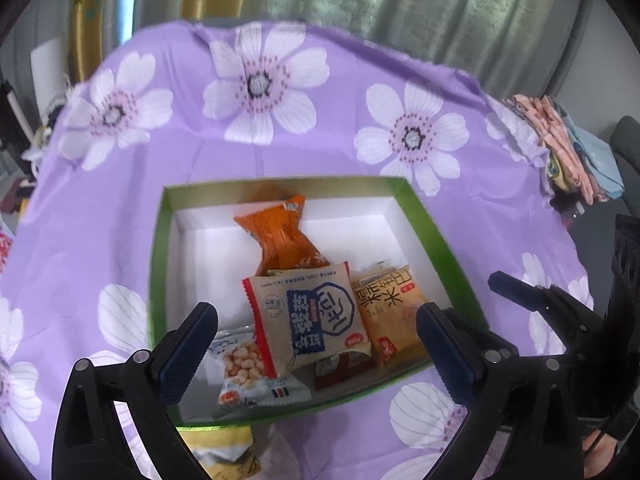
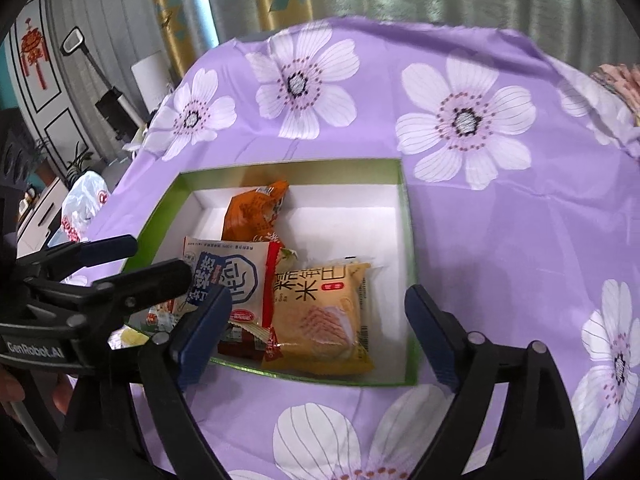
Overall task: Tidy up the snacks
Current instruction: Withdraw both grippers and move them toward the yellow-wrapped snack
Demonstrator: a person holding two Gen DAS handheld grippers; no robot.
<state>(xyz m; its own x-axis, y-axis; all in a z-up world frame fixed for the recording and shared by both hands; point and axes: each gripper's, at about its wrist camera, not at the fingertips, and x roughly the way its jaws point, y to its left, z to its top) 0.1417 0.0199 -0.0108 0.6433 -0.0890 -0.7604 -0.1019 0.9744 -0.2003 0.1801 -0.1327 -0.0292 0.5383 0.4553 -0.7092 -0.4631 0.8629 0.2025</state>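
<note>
A green box [image 1: 158, 264] with a white inside sits on the purple flowered cloth and holds several snack packets: an orange one [image 1: 280, 236], a beige and blue one [image 1: 308, 316], a yellow rice-cracker one [image 1: 394, 312], a peanut one [image 1: 244, 368] and a dark red one [image 1: 344, 366]. My left gripper [image 1: 316, 344] is open and empty above the box's near end. My right gripper [image 2: 316, 332] is open and empty above the yellow packet [image 2: 320, 320]. The box [image 2: 408, 240] also shows in the right wrist view. A yellow-white packet [image 1: 224, 452] lies on the cloth outside the box.
The right gripper [image 1: 532, 300] shows at the right of the left wrist view, and the left gripper [image 2: 132, 260] at the left of the right wrist view. Folded cloths [image 1: 568, 144] lie at the table's far right. Curtains hang behind. A plastic bag [image 2: 84, 204] sits left.
</note>
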